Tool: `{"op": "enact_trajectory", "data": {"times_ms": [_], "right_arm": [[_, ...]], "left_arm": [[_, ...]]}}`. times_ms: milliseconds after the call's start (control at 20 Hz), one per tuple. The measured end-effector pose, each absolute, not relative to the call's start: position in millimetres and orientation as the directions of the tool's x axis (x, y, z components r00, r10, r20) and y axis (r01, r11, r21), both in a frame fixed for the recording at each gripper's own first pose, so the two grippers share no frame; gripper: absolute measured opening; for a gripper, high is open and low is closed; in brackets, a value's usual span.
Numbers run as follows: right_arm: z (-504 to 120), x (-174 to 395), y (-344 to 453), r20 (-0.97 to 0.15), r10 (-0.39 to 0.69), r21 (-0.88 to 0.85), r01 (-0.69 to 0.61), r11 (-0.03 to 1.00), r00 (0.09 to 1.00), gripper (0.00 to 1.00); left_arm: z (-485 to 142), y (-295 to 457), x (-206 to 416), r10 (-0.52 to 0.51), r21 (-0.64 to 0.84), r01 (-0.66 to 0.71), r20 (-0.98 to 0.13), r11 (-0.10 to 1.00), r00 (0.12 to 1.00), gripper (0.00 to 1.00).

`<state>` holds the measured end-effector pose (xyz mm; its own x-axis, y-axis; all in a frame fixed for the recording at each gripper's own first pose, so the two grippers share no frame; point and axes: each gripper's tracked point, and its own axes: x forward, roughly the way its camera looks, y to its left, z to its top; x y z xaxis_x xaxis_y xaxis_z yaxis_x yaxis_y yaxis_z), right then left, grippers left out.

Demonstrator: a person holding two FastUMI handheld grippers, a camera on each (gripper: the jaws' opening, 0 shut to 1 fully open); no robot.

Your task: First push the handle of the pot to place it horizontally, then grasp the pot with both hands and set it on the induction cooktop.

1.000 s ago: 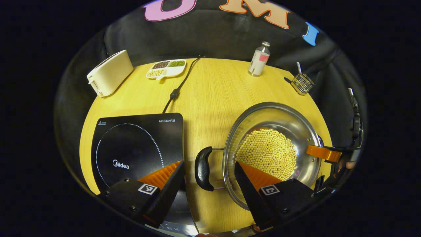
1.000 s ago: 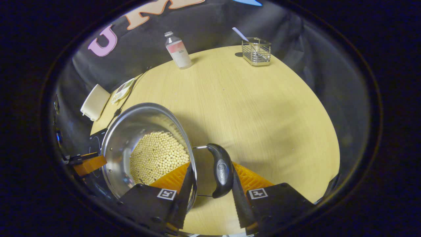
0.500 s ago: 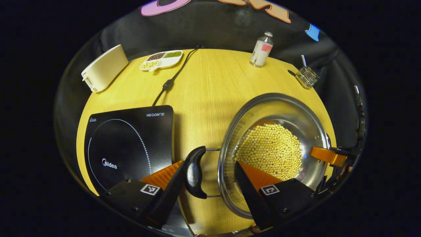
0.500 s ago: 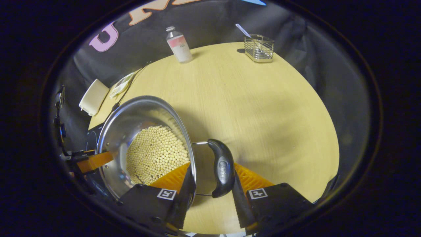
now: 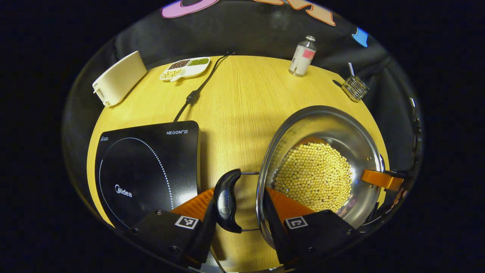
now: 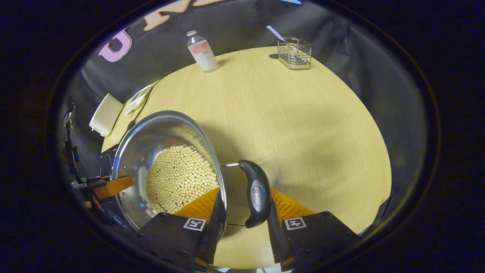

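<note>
- Between the earlier frames and this one, the left gripper (image 5: pixel 239 223) had narrowed its gap around the pot's left handle (image 5: pixel 226 201), which previously lay free between widely spread fingers.
- Left gripper view, nearest: one finger touched the handle's outer side; the other sat at the pot rim. Whether both pressed could not be told, so the grip appeared near closure rather than confirmed.
- Right gripper view, nearest: the right gripper (image 6: pixel 242 222) bracketed the right handle (image 6: pixel 256 197), one finger against the grip, the other under the rim; this arrangement matched the earlier frames.
- Mid-field: the pot (image 5: pixel 322 125), holding soybeans (image 5: pixel 314 174), stood on the table (image 5: pixel 235 102) just beside the induction cooktop (image 5: pixel 147 167), not on it.
- Both handles lay horizontal, so the pushing step looked complete and the two-handed lift remained.
- Far field: a bottle (image 5: pixel 302 57), a wire rack (image 5: pixel 354 88), a divided dish (image 5: pixel 185 68) and a toaster (image 5: pixel 118 79) stood as before.
</note>
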<state>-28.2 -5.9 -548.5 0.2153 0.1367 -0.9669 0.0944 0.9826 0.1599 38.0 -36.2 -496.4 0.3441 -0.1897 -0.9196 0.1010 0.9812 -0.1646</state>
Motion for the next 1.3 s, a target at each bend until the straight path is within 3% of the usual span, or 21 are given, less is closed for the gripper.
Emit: {"op": "enact_trajectory", "data": {"times_ms": [50, 100, 650, 750, 1300], "right_arm": [[-546.3, -29.2, -6.5, -0.968, 0.132, 0.154, 0.09, 0.984, 0.214, 0.49], [-545.3, -32.2, -6.0, -0.968, 0.13, 0.151, 0.087, 0.985, 0.213, 0.54], [-513.1, -38.1, -4.4, -0.958, 0.113, 0.15, 0.125, 0.981, 0.263, 0.54], [-505.6, -37.4, -1.7, -0.955, 0.109, 0.147, 0.119, 0.982, 0.276, 0.48], [-479.7, -31.8, 55.4, -0.938, 0.148, 0.179, 0.071, 0.981, 0.314, 0.49]], "left_arm": [[-498.3, -36.2, 37.6, -0.186, -0.16, 0.102, -0.919, 0.982, 0.347, 0.69], [-497.7, -35.8, 38.3, -0.182, -0.154, 0.106, -0.918, 0.982, 0.352, 0.7], [-466.9, -33.0, 43.0, -0.203, -0.149, 0.159, -0.889, 0.976, 0.412, 0.67], [-460.6, -29.7, 44.4, -0.206, -0.15, 0.163, -0.884, 0.975, 0.42, 0.67], [-432.0, 29.7, 42.6, -0.171, -0.133, 0.114, -0.867, 0.985, 0.468, 0.68]]}}
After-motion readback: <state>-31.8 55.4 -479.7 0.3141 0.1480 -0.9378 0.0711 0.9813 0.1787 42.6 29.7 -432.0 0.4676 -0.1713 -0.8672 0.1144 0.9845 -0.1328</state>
